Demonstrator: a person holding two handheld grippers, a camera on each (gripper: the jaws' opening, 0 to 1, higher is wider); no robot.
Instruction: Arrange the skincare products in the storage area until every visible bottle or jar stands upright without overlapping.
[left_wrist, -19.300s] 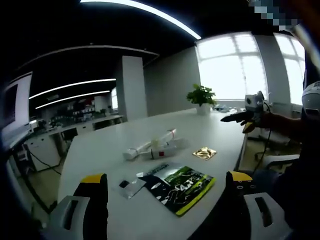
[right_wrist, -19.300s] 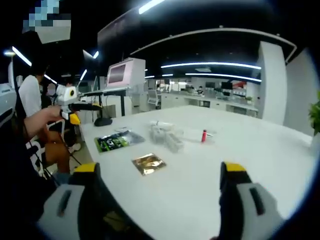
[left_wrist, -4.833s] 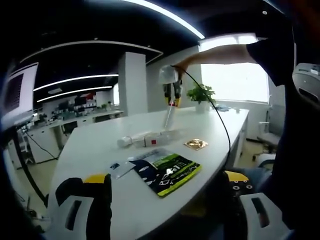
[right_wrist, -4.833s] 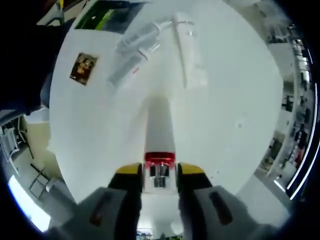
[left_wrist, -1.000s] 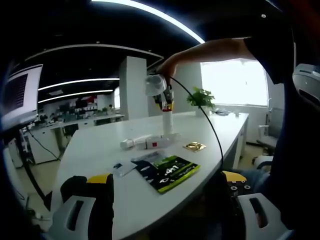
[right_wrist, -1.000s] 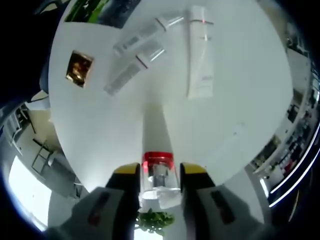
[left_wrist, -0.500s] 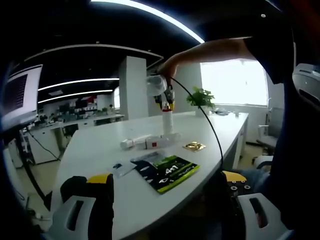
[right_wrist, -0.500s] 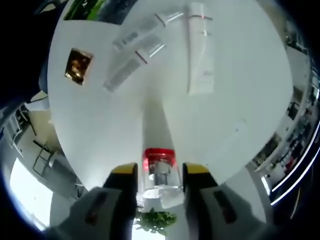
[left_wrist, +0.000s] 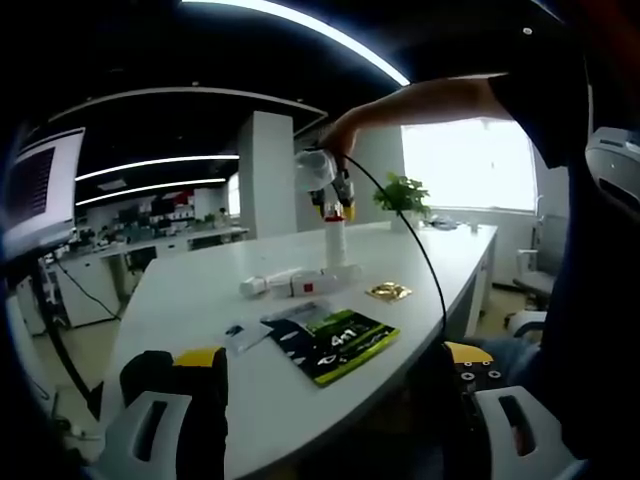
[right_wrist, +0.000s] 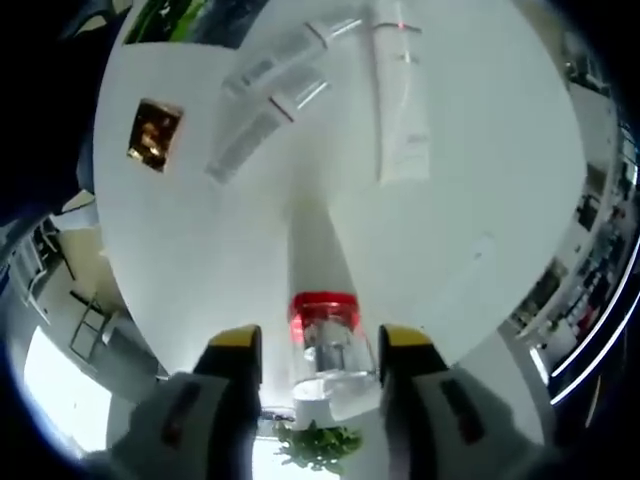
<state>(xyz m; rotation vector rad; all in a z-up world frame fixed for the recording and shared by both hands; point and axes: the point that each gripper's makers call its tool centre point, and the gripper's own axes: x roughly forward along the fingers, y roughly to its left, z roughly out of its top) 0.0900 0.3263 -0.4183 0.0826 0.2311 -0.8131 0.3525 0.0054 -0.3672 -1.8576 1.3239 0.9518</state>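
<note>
**Tall bottle upright on the bench, right gripper's jaws parted around its cap**

The tall white bottle (right_wrist: 318, 262) with a red band and clear cap stands upright on the white bench (right_wrist: 480, 160). The right gripper view looks straight down on it. The right gripper (right_wrist: 322, 352) has its yellow-tipped jaws one on each side of the clear cap, with a narrow gap showing on both sides, so the jaws look spread slightly wider than the cap; whether either one touches the cap cannot be told.

In the left gripper view the same bottle (left_wrist: 336, 240) stands on the bench (left_wrist: 200, 300) with the right gripper (left_wrist: 333, 207) directly above it, held by a person's hand (left_wrist: 345, 132).

Beyond the bottle, three white tubes lie flat: a broad flat tube (right_wrist: 401, 95) and two slimmer tubes (right_wrist: 280, 60) (right_wrist: 262, 128) lying side by side. A gold sachet (right_wrist: 152, 133) rests beside the slimmer tubes, near the bench edge, and a green-and-black packet (left_wrist: 332, 342) lies further from the bottle, beyond the tubes.

The left gripper (left_wrist: 330, 362) hangs well back from the bottle, at the near edge of the bench, jaws wide apart and holding nothing.
</note>
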